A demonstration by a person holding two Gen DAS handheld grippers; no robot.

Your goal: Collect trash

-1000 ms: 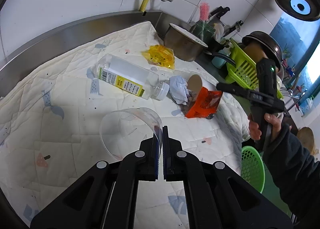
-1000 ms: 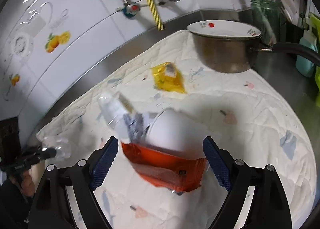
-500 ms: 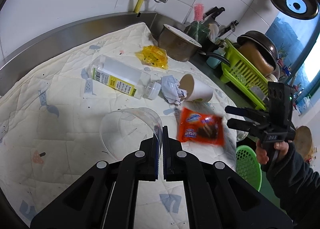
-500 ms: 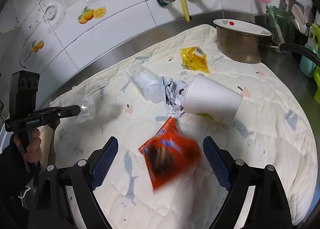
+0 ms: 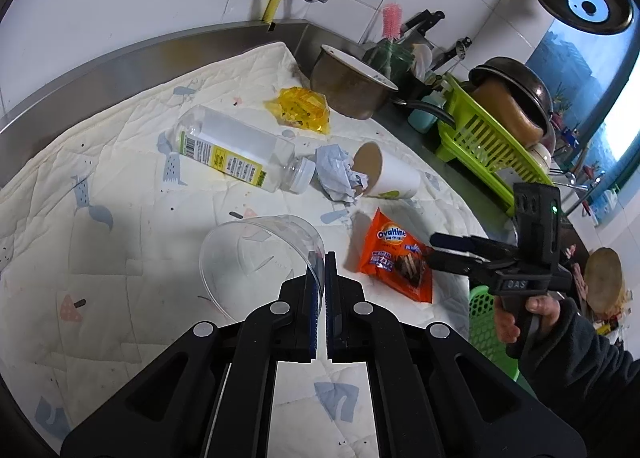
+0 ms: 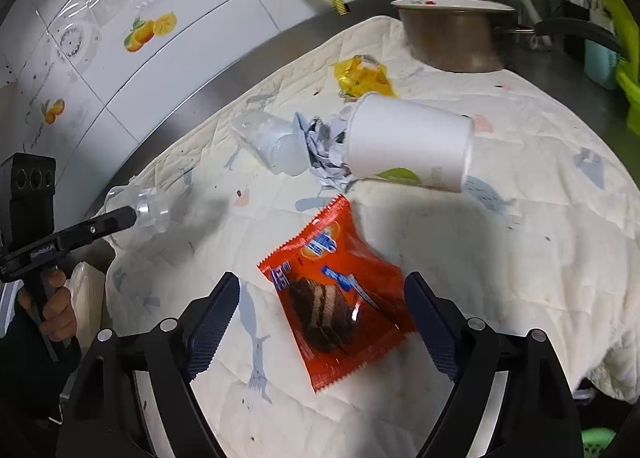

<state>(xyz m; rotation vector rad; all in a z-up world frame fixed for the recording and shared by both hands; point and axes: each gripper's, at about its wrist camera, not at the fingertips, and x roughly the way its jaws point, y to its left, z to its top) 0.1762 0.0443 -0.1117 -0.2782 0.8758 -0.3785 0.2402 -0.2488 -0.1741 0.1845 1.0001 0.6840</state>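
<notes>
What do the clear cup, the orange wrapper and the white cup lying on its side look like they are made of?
The see-through clear cup, pinched at its rim in the left gripper, looks like thin glossy plastic: the quilt shows through it. The orange Ovaltine snack wrapper looks like shiny plastic film, with crimped serrated ends. The white tipped-over cup looks like matte paper or foam; which one is unclear.

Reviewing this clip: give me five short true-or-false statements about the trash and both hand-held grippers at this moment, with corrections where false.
1. The left hand-held gripper is shut on the clear plastic cup. True.
2. The right hand-held gripper grips the orange Ovaltine snack wrapper. False: its jaws are open and the wrapper lies on the quilted mat.
3. The white paper cup stands upright. False: it lies on its side.
4. The crumpled paper wad lies between the clear plastic bottle and the paper cup. True.
5. The yellow wrapper is inside the metal pot. False: it is on the mat.
</notes>
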